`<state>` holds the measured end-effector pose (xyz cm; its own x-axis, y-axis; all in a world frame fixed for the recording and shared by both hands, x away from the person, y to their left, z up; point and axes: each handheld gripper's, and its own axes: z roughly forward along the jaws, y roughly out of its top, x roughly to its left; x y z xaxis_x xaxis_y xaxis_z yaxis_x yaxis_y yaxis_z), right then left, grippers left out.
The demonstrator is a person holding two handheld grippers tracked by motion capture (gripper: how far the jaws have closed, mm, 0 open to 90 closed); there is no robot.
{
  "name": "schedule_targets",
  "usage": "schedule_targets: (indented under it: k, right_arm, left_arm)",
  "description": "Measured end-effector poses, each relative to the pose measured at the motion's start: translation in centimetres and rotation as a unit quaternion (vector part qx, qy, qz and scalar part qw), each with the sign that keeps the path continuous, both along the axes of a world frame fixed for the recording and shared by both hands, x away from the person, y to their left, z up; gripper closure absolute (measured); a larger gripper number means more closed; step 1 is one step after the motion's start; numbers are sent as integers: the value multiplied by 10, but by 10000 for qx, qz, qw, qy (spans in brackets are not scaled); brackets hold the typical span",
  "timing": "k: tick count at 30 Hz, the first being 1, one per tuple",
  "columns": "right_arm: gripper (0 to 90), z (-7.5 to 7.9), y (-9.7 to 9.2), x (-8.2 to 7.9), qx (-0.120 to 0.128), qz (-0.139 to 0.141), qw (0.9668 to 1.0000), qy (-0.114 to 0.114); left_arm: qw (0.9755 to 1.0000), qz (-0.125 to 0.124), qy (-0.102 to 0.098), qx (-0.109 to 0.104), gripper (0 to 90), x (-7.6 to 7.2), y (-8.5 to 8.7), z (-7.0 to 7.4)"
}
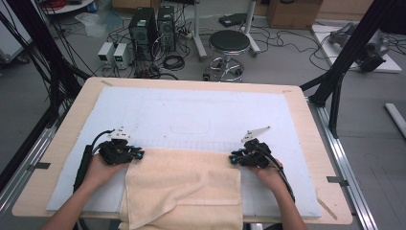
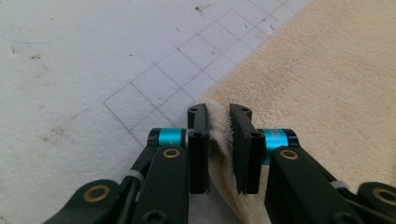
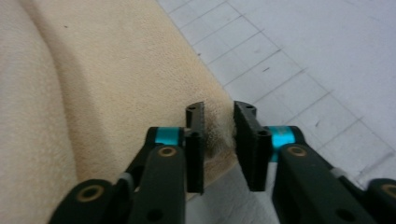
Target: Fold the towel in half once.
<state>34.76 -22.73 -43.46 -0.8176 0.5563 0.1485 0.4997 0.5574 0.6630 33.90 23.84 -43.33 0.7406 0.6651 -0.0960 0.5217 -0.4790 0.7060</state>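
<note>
Beige towel [image 1: 184, 191] is laid on white gridded mat [image 1: 191, 110] at near edge of bench [image 1: 67, 129], partly folded. Far-left corner is pinched in L gripper [image 2: 218, 116], far-right corner in R gripper [image 3: 218, 114]; jaws of both are pressed onto bunched cloth.

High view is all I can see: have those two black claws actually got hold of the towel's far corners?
Observer: The left gripper has. A ridge of towel is pinched between its jaws.
Operator: And the other one?
Observer: The right gripper has the other corner's edge bunched between its jaws too.
Operator: What is under those corners?
Observer: A white mat printed with a grid of thin squares and marked with small dark specks.
</note>
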Motion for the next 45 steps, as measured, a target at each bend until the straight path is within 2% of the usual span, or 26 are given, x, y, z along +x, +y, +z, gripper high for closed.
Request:
schedule_targets:
  k: [1, 4, 6, 8, 11, 14, 17, 20, 23, 25, 28, 31, 33, 35, 36, 37, 38, 40, 43, 45]
  right_arm:
    - [799, 1, 0, 0, 32, -7, 10000, 69]
    - [851, 3, 1, -1, -60, 112, 9999, -102]
    - [856, 5, 2, 0, -119, 113, 9998, -140]
    - [862, 8, 4, 1, -191, 41, 9996, -214]
    - [866, 15, 6, 7, -341, -55, 9988, -340]
    - [867, 21, 6, 17, -296, -143, 9987, -387]
    - [868, 26, 5, 31, -361, -256, 9982, -392]
    - [867, 34, 10, 48, -524, -338, 9967, -522]
    - [867, 39, 13, 71, -698, -469, 9954, -452]
    - [867, 44, 13, 85, -738, -591, 9946, -426]
    - [868, 56, 12, 103, -759, -767, 9925, -576]
    - [867, 67, 8, 118, -699, -957, 9908, -658]
    - [867, 71, 6, 127, -697, -1033, 9907, -545]
    - [854, 72, 4, 133, -651, -1068, 9906, -549]
    - [804, 69, 4, 135, -621, -1052, 9910, -548]
    - [721, 66, 4, 135, -681, -1131, 9898, -529]
    - [700, 64, 3, 136, -688, -1153, 9896, -511]
    - [662, 61, -1, 134, -544, -1099, 9912, -508]
    - [618, 60, -4, 125, -343, -941, 9929, -649]
    - [607, 59, -4, 117, -324, -864, 9933, -701]
  left_arm:
    - [10000, 0, -12, -12, 790, 0, 0, 0]
    - [10000, 11, -49, 25, 808, 1, 0, 1]
    - [9999, 75, -77, 13, 811, 4, 0, 3]
    - [9999, 151, -7, -30, 813, 11, 0, 3]
    - [9996, 282, -81, -17, 817, 18, -3, 7]
    - [9987, 470, -139, -138, 820, 28, -3, 13]
    - [9971, 687, -218, -235, 822, 42, -5, 19]
    - [9961, 835, -286, -99, 822, 60, -9, 27]
    - [9945, 994, -309, -89, 823, 79, -13, 33]
    - [9935, 1089, -332, -60, 823, 90, -16, 38]
    - [9919, 1202, -396, -54, 823, 106, -20, 47]
    - [9908, 1260, -463, -189, 822, 121, -23, 56]
    - [9912, 1224, -481, -167, 819, 129, -25, 59]
    - [9919, 1167, -492, -79, 805, 133, -26, 55]
    - [9922, 1169, -439, -26, 765, 135, -26, 52]
    - [9924, 1175, -356, 46, 706, 136, -24, 49]
    - [9925, 1182, -317, 29, 692, 136, -22, 47]
    - [9926, 1176, -296, -68, 668, 135, -16, 45]
    - [9931, 1120, -286, -175, 643, 128, -9, 45]
    - [9938, 1042, -315, -222, 627, 121, -7, 46]
